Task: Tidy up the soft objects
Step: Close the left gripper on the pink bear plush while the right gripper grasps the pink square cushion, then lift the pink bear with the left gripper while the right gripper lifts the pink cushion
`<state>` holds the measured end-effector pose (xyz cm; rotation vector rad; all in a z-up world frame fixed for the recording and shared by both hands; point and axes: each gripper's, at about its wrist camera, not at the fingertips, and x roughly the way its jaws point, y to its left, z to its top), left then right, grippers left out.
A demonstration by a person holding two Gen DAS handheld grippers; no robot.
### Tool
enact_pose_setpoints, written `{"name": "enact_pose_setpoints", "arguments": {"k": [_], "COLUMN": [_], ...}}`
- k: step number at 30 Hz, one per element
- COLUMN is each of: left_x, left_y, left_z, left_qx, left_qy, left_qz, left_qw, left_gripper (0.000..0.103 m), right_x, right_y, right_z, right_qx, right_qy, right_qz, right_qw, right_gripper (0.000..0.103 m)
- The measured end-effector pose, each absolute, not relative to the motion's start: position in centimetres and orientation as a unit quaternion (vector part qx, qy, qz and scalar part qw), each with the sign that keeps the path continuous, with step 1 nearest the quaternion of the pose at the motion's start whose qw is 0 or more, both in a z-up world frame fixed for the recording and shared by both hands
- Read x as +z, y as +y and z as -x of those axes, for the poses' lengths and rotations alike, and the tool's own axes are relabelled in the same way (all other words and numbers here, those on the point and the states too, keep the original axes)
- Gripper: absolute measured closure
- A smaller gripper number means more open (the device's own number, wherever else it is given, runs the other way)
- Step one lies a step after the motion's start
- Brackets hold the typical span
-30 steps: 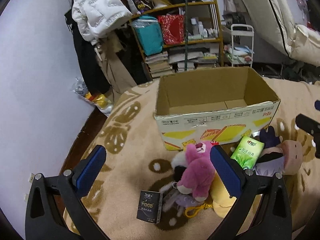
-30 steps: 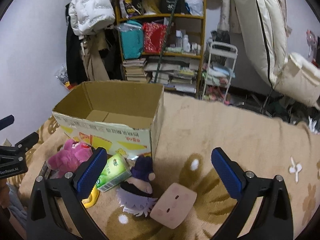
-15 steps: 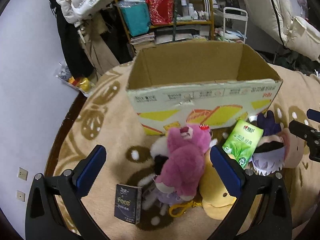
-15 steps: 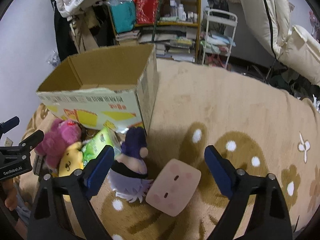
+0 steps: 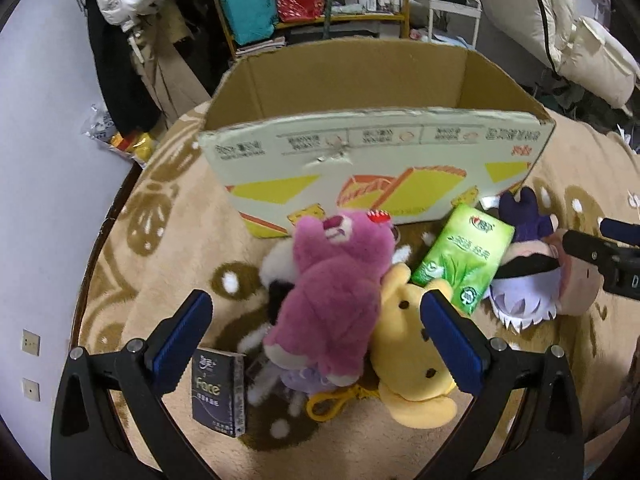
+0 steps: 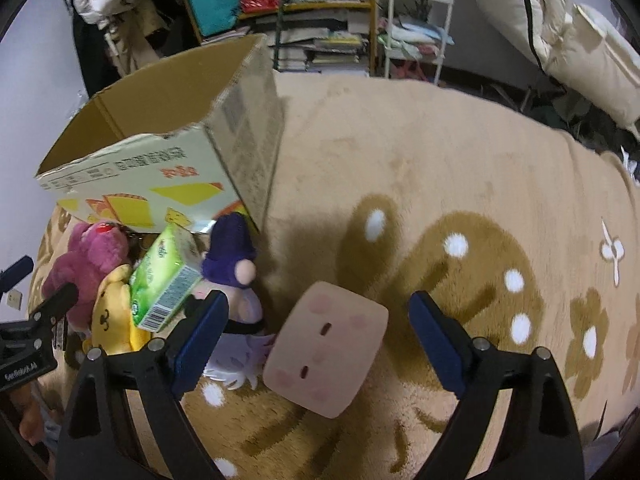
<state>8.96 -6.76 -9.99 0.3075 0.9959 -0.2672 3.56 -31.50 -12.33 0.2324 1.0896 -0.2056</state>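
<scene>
Lying between the left gripper's (image 5: 316,330) wide jaws, the pink bear (image 5: 332,292) is untouched.

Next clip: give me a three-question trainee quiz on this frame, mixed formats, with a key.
1. True or false: the pink plush bear lies inside the cardboard box.
2. The green tissue pack lies between the yellow plush and: A) purple-hatted doll B) dark Face box C) bookshelf.
3. Fill in: the square pink face cushion sits between the ___ gripper's fingers.

Key: 1 false; 2 A; 3 right.
</scene>
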Motion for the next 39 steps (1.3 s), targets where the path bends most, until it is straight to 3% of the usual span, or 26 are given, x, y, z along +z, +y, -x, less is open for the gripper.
{"name": "enact_pose_setpoints", "arguments": {"k": [4, 11, 16, 18, 30, 39], "left_x": [-10.6, -11.3, -11.8, -11.8, -12.5, -12.2], "left_y": [-7.0, -7.3, -7.1, -6.8, -6.6, -5.5], "left_z": [-9.0, -9.1, -9.4, -9.6, -9.7, -9.7], "left_qx": [-0.140, -0.150, -0.139, -0.139, -0.132, -0.134], "left_qy": [0.485, 0.496, 0.497, 0.499, 0.512, 0.513], "left_qz": [-0.145, -0.152, -0.158, -0.152, -0.147, -0.110], "left_qw": [0.851, 0.841, 0.842, 0.842, 0.836, 0.841], "left_gripper": [0.002, 0.028, 0.045, 0.047, 0.048, 0.050], "right_x": [-13.0, -14.2, -14.6, -14.7, -14.6, -13.2], "right_y": [-32.3, -33.3, -33.2, -33.0, -33.1, -33.1], "right_z": [-3.9, -4.2, -4.3, -4.2, -3.7, -3.2], "right_qx": [-0.106, -0.104, -0.095, -0.091, -0.096, -0.107], "right_qy": [0.531, 0.547, 0.556, 0.559, 0.554, 0.527], "right_qz": [-0.116, -0.147, -0.153, -0.157, -0.160, -0.157], "right_qw": [0.833, 0.818, 0.811, 0.809, 0.811, 0.829], "right_gripper": [0.007, 0.008, 0.022, 0.033, 0.050, 0.054]}}
